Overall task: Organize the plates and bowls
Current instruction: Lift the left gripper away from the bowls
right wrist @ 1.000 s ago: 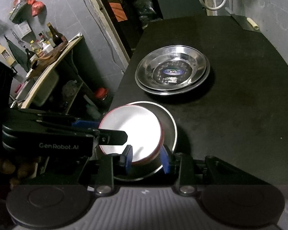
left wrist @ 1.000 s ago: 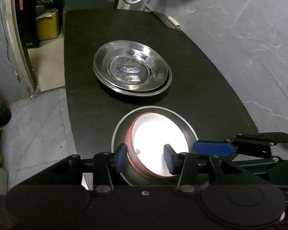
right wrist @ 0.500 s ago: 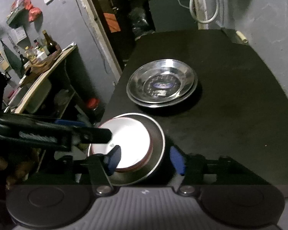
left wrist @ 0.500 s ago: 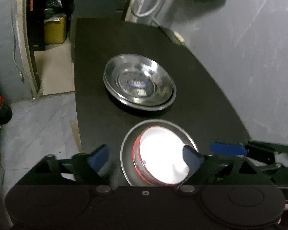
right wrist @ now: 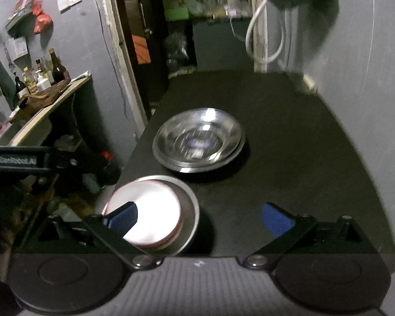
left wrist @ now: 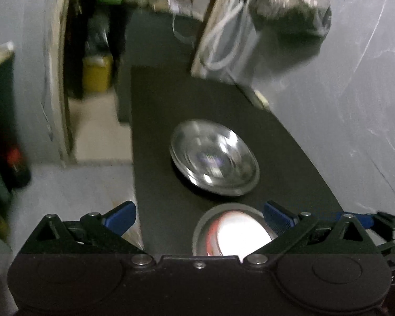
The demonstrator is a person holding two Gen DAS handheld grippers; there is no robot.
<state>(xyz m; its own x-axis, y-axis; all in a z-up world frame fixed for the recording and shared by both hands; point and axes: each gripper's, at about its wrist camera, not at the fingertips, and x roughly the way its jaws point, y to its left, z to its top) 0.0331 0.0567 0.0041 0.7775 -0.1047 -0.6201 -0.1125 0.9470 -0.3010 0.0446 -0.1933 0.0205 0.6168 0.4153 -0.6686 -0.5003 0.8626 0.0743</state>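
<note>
With both your left gripper (left wrist: 198, 217) and right gripper (right wrist: 198, 217) opening and holding nothing, the red-rimmed bowl (right wrist: 144, 216) sits nested in the steel bowl (right wrist: 191, 210) near the table's (right wrist: 289, 158) front-left edge; stacked plates (right wrist: 198, 141) lie farther back, grouped by type.

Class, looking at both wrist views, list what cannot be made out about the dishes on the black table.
- Red-rimmed bowl, left wrist view: near half hidden behind the left gripper body.
- Label inside the steel plates: motion blur, unreadable in both views.
- How many plates are stacked: only the rims show, blurred.
</note>
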